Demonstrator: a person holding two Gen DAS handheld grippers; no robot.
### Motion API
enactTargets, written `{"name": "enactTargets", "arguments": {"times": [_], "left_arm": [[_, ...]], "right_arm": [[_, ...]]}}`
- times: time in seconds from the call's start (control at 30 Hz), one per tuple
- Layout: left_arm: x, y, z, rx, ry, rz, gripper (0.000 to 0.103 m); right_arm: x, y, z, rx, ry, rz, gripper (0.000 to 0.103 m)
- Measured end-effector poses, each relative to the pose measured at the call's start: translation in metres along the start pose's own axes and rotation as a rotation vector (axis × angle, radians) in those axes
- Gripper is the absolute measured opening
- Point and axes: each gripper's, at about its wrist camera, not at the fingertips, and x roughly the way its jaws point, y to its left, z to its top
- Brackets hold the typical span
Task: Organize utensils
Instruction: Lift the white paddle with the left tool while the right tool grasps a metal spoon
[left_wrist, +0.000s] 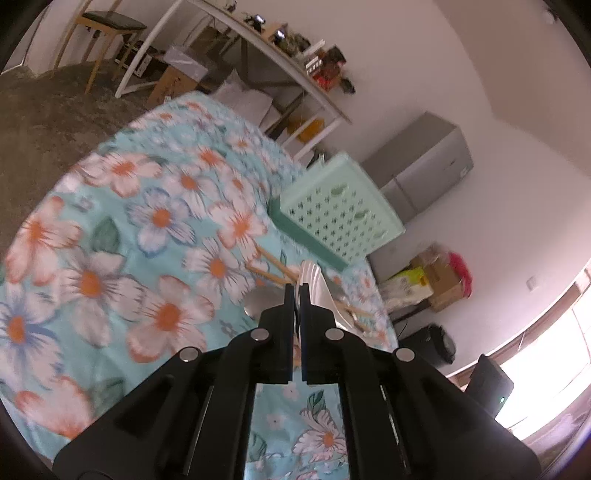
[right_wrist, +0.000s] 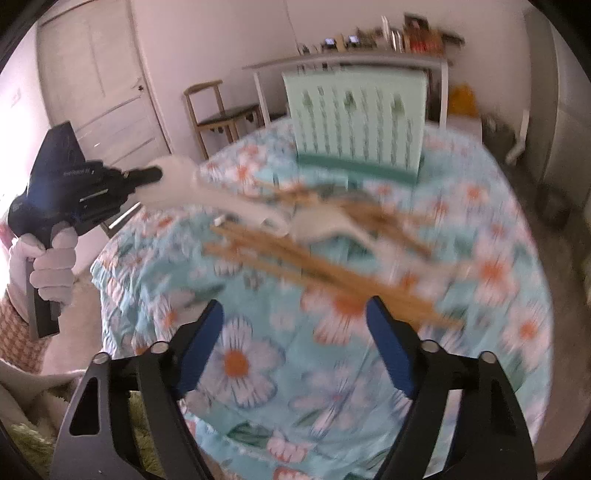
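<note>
Left gripper (left_wrist: 295, 291) has its fingers pressed together on the handle of a white plastic spoon (right_wrist: 173, 177), lifted clear of the floral tablecloth (left_wrist: 110, 258); a gloved hand (right_wrist: 48, 262) grips its handle. Right gripper (right_wrist: 295, 314) fingers stand wide apart, nothing between them, cloth below. Just beyond its right fingertip: a loose pile of wooden chopsticks (right_wrist: 295, 254) with more white spoons (right_wrist: 325, 221) across them. Farther ahead stands the mint perforated basket (right_wrist: 354, 110). View blurred.
</note>
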Motion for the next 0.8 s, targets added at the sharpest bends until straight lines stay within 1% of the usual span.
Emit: {"name": "enactTargets", "arguments": {"times": [0.07,0.13,0.17,0.23,0.33,0.4,0.47,0.53,0.6,0.63,0.7,0.73,0.8], "left_arm": [[-0.016,0.007,0.006,-0.019,-0.037,-0.018,0.002],[-0.03,0.014,0.01,-0.048,-0.078,-0.036,0.002],[-0.039,0.019,0.013,-0.064,-0.104,-0.042,0.002],[-0.058,0.03,0.019,-0.09,-0.159,-0.035,0.002],[-0.076,0.043,0.023,-0.113,-0.21,-0.013,0.002],[-0.08,0.051,0.024,-0.133,-0.226,-0.006,0.002],[-0.079,0.059,0.023,-0.148,-0.23,0.007,0.002],[-0.077,0.066,0.023,-0.158,-0.233,0.023,0.002],[-0.076,0.074,0.021,-0.169,-0.234,0.024,0.002],[-0.075,0.079,0.022,-0.178,-0.235,0.023,0.002],[-0.074,0.085,0.022,-0.184,-0.236,0.027,0.002],[-0.073,0.087,0.021,-0.187,-0.236,0.029,0.002],[-0.07,0.092,0.023,-0.194,-0.235,0.029,0.002]], "right_arm": [[0.0,0.004,0.016,-0.041,-0.029,-0.008,0.07],[0.007,0.013,0.032,-0.109,-0.04,-0.025,0.063],[0.013,0.019,0.039,-0.151,-0.039,-0.03,0.061],[0.026,0.033,0.05,-0.237,-0.034,-0.019,0.052],[0.05,0.056,0.06,-0.418,-0.024,-0.051,0.044],[0.069,0.068,0.064,-0.551,-0.002,-0.085,0.036],[0.088,0.075,0.065,-0.667,0.033,-0.105,0.033],[0.104,0.084,0.06,-0.805,0.073,-0.123,0.028],[0.113,0.09,0.054,-0.906,0.1,-0.142,0.028],[0.12,0.092,0.049,-0.977,0.119,-0.163,0.027],[0.128,0.095,0.042,-1.067,0.133,-0.193,0.026],[0.131,0.096,0.039,-1.118,0.134,-0.209,0.026],[0.133,0.1,0.037,-1.172,0.125,-0.212,0.025]]}}
